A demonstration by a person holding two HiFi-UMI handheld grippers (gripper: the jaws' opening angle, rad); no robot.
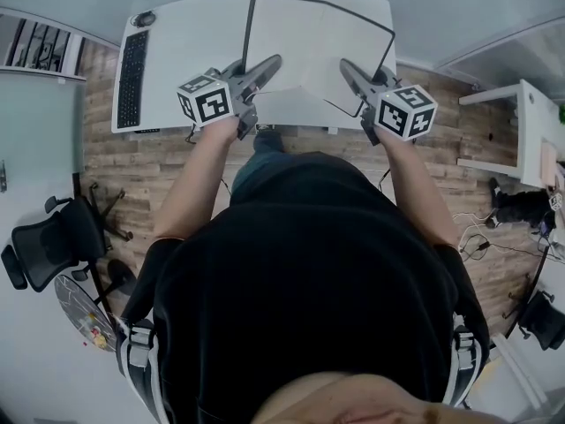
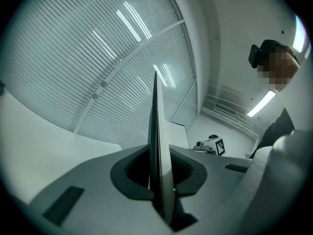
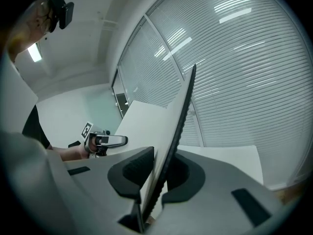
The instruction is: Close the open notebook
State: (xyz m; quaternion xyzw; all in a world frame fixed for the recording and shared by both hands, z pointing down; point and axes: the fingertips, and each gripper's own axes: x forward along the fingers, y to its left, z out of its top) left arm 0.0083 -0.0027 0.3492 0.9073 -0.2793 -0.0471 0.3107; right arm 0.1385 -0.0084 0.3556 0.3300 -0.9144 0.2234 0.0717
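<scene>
The open notebook (image 1: 311, 47) is held up over the white desk (image 1: 190, 60), its white pages facing me and its dark cover showing round the rim. My left gripper (image 1: 274, 61) is shut on its left side. In the left gripper view the cover (image 2: 156, 131) stands edge-on between the pads, with the left gripper (image 2: 159, 174) clamped on it. My right gripper (image 1: 345, 64) is shut on the notebook's right side. There the cover (image 3: 178, 126) leans left between the jaws of the right gripper (image 3: 164, 176). Each gripper view shows the other gripper beyond the pages.
A black keyboard (image 1: 132, 76) and a mouse (image 1: 143, 18) lie at the desk's left end. A black office chair (image 1: 55, 241) stands on the wood floor at the left, and another white table (image 1: 533, 131) at the right. Blinds cover the windows (image 2: 73, 72).
</scene>
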